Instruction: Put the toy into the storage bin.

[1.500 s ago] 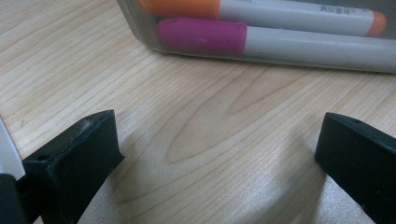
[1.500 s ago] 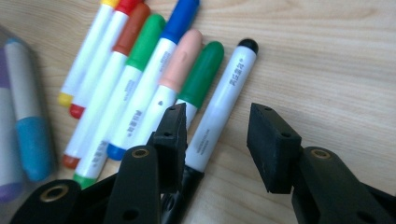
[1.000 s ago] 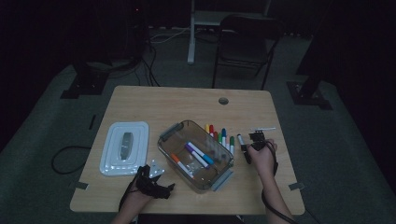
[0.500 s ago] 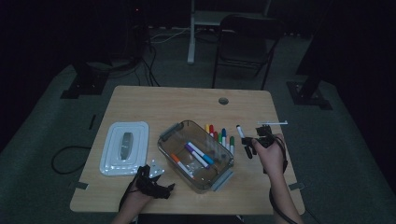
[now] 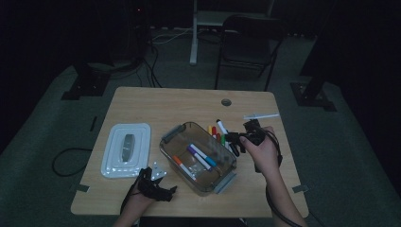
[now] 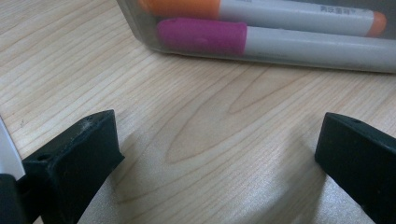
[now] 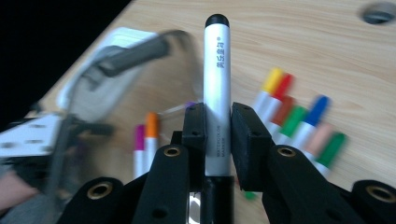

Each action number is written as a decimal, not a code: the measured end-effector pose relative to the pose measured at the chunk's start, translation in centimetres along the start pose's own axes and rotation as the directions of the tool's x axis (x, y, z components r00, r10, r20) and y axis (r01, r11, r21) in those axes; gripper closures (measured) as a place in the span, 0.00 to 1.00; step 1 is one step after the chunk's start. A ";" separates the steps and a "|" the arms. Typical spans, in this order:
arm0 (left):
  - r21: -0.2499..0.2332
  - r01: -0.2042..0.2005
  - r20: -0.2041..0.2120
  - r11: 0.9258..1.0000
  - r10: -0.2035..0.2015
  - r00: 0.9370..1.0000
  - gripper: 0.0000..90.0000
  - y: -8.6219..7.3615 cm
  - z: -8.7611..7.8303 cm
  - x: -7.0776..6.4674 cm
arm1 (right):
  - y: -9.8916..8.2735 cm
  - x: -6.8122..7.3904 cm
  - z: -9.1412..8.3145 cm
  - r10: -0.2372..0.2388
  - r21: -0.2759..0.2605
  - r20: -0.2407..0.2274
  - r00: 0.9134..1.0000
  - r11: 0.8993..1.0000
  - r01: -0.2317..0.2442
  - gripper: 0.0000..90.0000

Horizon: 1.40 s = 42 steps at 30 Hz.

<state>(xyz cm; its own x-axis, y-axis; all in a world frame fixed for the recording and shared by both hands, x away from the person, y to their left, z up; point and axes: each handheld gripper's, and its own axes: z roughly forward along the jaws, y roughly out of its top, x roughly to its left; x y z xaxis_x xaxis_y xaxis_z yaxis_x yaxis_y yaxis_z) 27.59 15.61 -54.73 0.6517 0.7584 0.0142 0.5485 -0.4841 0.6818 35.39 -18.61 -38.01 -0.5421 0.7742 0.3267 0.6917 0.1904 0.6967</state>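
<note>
Right gripper (image 7: 218,135) is clamped on a black-capped white marker (image 7: 217,88), its pads pinching the lower barrel so that most of the pen's length stands out past the jaws. Such a pen is likely light and stiff, with a smooth, somewhat slippery plastic barrel; a hold nearer mid-barrel would probably resist twisting better. In the high view the right hand (image 5: 261,150) hangs above the table (image 5: 179,101), at about three o'clock from the clear plastic container (image 5: 198,158), the marker angled toward eleven o'clock over the row of loose markers (image 5: 216,132). Left gripper (image 6: 219,154) rests low on the wood at the container's seven o'clock, jaws spread wide with nothing between them.
</note>
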 end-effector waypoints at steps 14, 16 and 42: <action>0.000 0.000 0.000 1.000 0.000 1.000 0.01 0.0 0.0 0.0 | 1.1 6.0 5.4 -0.112 0.106 -0.136 0.984 0.986 0.127 0.85; 0.000 0.000 0.000 1.000 0.000 1.000 0.01 0.0 0.0 0.0 | 1.0 6.4 6.6 -0.119 0.136 -0.139 0.983 0.981 0.139 0.85; -0.002 0.000 -0.001 1.000 0.000 1.000 0.01 0.0 0.0 0.0 | -1.3 7.0 17.1 -0.149 0.505 -0.082 0.985 0.846 0.170 0.85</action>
<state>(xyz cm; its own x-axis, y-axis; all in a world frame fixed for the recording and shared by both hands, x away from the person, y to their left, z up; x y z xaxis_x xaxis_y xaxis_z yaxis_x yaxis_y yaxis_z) 27.60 15.61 -54.75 0.6512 0.7587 0.0151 0.5474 -0.4834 0.6831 38.81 -3.10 -47.57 -0.6767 0.6848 0.2704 0.7339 0.5980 0.3222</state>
